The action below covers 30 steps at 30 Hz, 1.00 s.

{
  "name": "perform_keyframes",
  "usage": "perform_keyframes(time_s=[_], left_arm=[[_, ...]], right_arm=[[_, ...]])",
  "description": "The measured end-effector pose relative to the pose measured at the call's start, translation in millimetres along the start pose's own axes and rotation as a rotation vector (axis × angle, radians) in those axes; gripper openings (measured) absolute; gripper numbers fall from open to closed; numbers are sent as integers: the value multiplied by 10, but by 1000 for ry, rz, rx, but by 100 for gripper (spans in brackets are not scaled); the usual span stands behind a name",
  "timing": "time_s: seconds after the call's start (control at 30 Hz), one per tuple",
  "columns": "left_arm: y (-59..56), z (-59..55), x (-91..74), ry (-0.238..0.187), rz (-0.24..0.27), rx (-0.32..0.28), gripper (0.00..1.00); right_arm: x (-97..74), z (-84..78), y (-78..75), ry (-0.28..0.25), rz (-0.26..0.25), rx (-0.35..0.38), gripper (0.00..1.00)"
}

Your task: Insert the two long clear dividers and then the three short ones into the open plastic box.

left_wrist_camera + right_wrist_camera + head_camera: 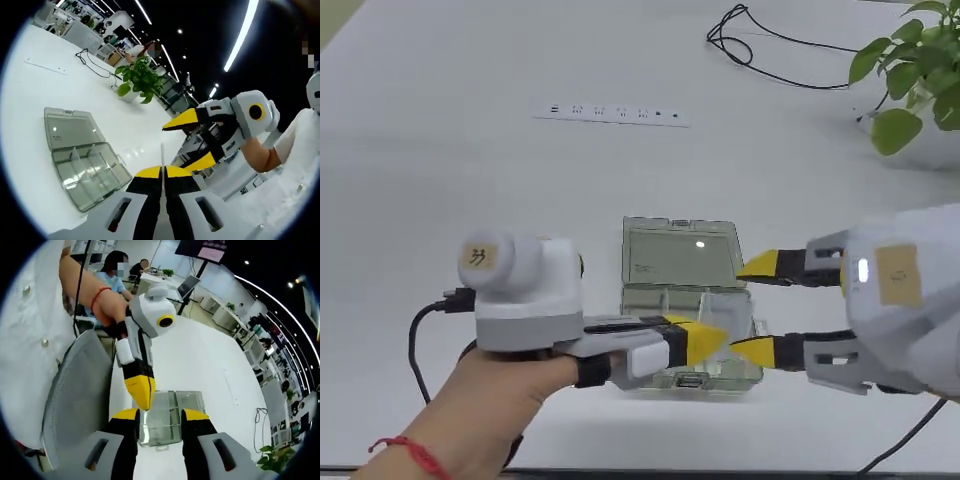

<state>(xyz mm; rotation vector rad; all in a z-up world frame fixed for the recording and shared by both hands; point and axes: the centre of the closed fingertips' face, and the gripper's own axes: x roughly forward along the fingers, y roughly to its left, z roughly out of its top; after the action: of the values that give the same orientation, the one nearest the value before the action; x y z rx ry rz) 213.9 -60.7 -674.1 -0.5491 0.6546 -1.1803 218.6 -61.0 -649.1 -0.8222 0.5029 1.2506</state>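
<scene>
The open clear plastic box lies on the white table, its lid flat behind the base. Clear dividers stand inside the base. My left gripper hovers over the box's near edge, shut on a thin clear divider that sticks out edge-on between its yellow tips. My right gripper stands open at the box's right side, pointing left with nothing between its fingers. From the right gripper view, the left gripper hangs above the box, just ahead of the open right gripper.
A white power strip lies at the back of the table. A black cable and a potted plant sit at the far right. A grey chair stands by the table's near edge.
</scene>
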Motion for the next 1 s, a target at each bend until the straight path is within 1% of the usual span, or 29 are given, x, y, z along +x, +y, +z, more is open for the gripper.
perform_keyframes(time_s=[0.07, 0.1, 0.13, 0.17, 0.23, 0.27, 0.3, 0.33, 0.4, 0.47, 0.53, 0.6, 0.63, 0.67, 0.77, 0.9, 1.0], left_arm=[[-36, -37, -18, 27, -13, 104, 0], [-45, -49, -22, 35, -14, 133, 0], [-61, -69, -29, 49, -21, 172, 0], [-67, -78, -31, 56, -22, 183, 0], [-70, -106, -42, 79, -23, 267, 0], [-92, -111, -45, 81, -32, 294, 0], [-113, -94, -40, 74, -39, 321, 0], [-139, -108, -48, 83, -49, 347, 0], [-175, -105, -54, 87, -63, 385, 0], [-216, -90, -59, 81, -78, 417, 0], [-258, -75, -71, 74, -93, 434, 0], [-283, -69, -82, 70, -108, 457, 0], [-298, -71, -91, 70, -119, 482, 0], [-312, -76, -97, 71, -126, 495, 0], [-316, -91, -107, 83, -128, 518, 0], [-321, -81, -117, 78, -132, 537, 0], [-328, -80, -123, 74, -137, 554, 0]], right_arm=[[-42, 20, 7, -25, 48, 24, 32], [-58, 34, 10, -38, 68, 44, 32], [-81, 49, 20, -53, 101, 70, 31], [-95, 59, 22, -61, 123, 80, 31], [-126, 90, 42, -74, 175, 97, 28], [-135, 108, 56, -80, 197, 96, 27], [-140, 121, 60, -88, 213, 97, 27], [-144, 134, 77, -93, 242, 107, 25], [-146, 147, 108, -97, 285, 110, 23], [-139, 152, 131, -93, 323, 106, 21], [-132, 158, 182, -87, 373, 101, 18], [-109, 146, 170, -78, 391, 99, 17], [-103, 146, 192, -71, 413, 95, 16], [-98, 157, 209, -70, 425, 92, 16], [-92, 175, 259, -63, 469, 94, 14], [-94, 194, 315, -58, 504, 84, 9], [-76, 185, 330, -51, 521, 84, 9]])
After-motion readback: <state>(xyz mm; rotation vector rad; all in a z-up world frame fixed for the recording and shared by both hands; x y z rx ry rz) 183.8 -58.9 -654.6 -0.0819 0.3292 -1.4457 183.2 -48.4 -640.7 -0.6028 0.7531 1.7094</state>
